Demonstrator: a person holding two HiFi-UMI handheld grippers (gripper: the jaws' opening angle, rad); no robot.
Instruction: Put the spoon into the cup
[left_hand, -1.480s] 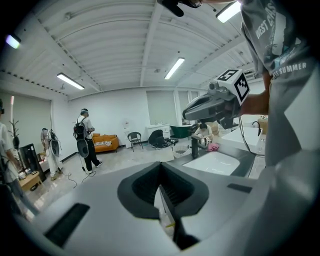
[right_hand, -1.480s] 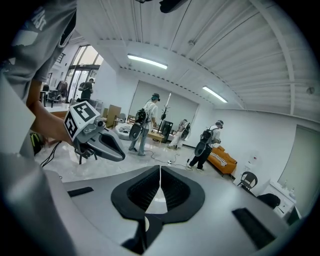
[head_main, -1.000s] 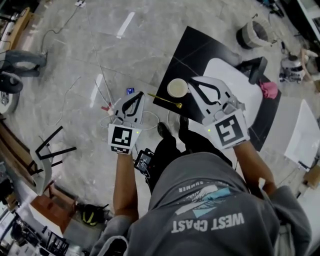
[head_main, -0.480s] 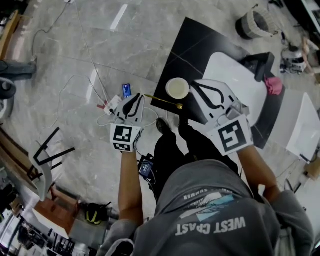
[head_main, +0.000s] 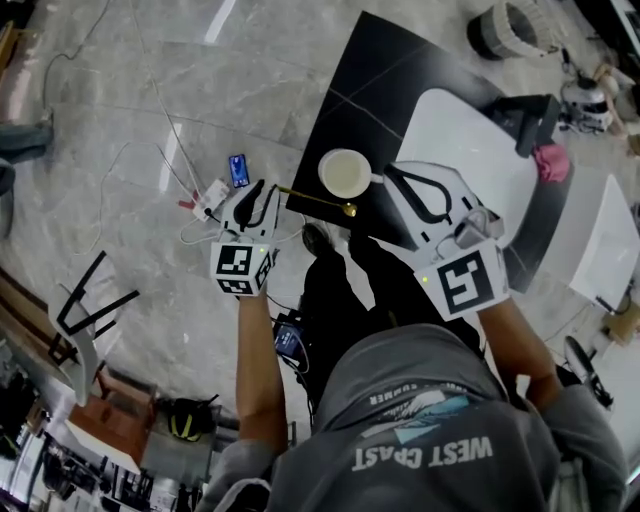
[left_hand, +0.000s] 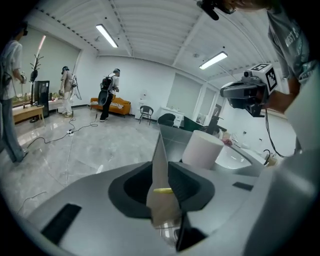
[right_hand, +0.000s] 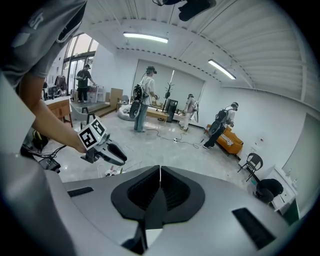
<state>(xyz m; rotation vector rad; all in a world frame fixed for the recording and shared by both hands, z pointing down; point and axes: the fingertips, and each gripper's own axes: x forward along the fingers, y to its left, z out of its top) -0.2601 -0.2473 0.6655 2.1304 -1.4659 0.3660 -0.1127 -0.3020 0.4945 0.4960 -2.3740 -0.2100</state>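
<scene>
A white cup stands near the front edge of the black table. Just in front of it lies a gold spoon, its handle pointing left over the table's edge. My left gripper is at the handle's end. Its jaws are opening, and the left gripper view shows the spoon's tip in the gap without the pads pressing on it; the cup stands behind. Right of the cup, my right gripper is shut and holds nothing. The right gripper view shows its jaws meeting.
A white oval board lies on the table with a pink object and a black stand at its far side. On the floor left of the table are cables, a blue device and a black chair frame. Several people stand far off.
Both grippers have come down toward the table. The left gripper has closed in on the end of the spoon's handle and its jaws have parted.
</scene>
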